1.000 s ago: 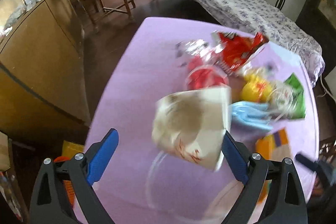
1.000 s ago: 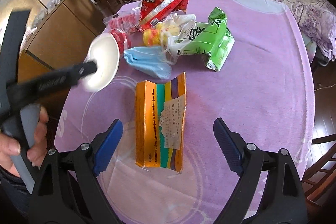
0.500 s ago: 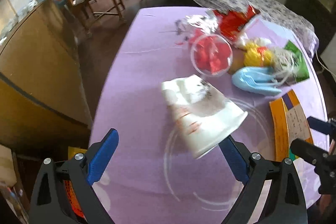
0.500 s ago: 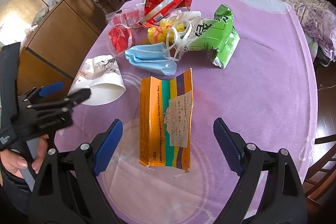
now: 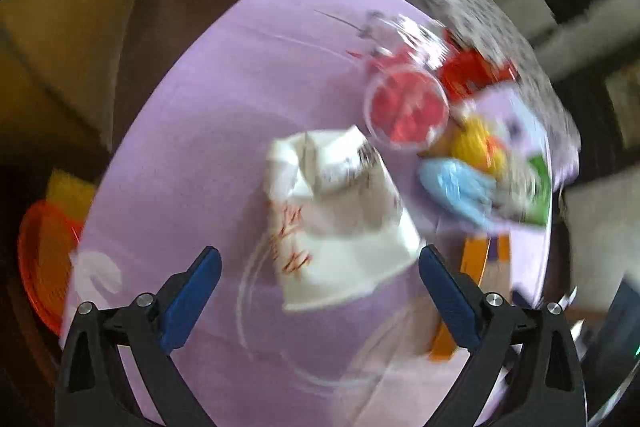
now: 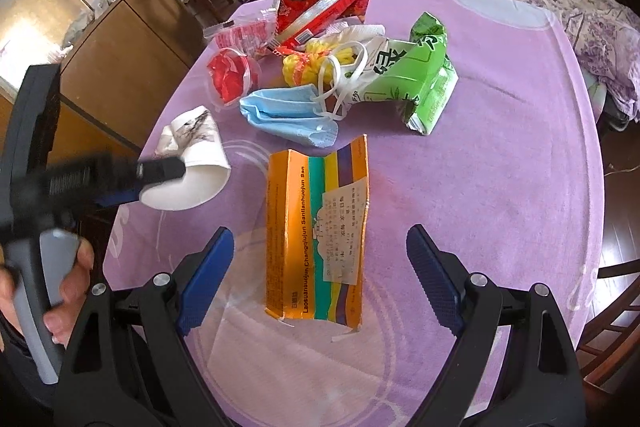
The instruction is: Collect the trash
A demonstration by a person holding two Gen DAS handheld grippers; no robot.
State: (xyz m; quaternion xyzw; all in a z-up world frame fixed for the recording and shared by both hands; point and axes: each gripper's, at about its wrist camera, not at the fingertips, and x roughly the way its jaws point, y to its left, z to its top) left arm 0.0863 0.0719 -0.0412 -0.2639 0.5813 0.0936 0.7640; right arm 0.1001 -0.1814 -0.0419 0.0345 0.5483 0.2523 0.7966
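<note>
Left gripper [image 5: 320, 263] spread wide, astride crushed paper cup [image 5: 340, 223] lying beside orange box [image 6: 320, 239]; nothing held. Right gripper [image 6: 320, 255] wide, empty. Next: close on cup.

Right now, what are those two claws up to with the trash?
Left claw open around crushed paper cup. Right claw open over orange box. Nothing blocking.
</note>
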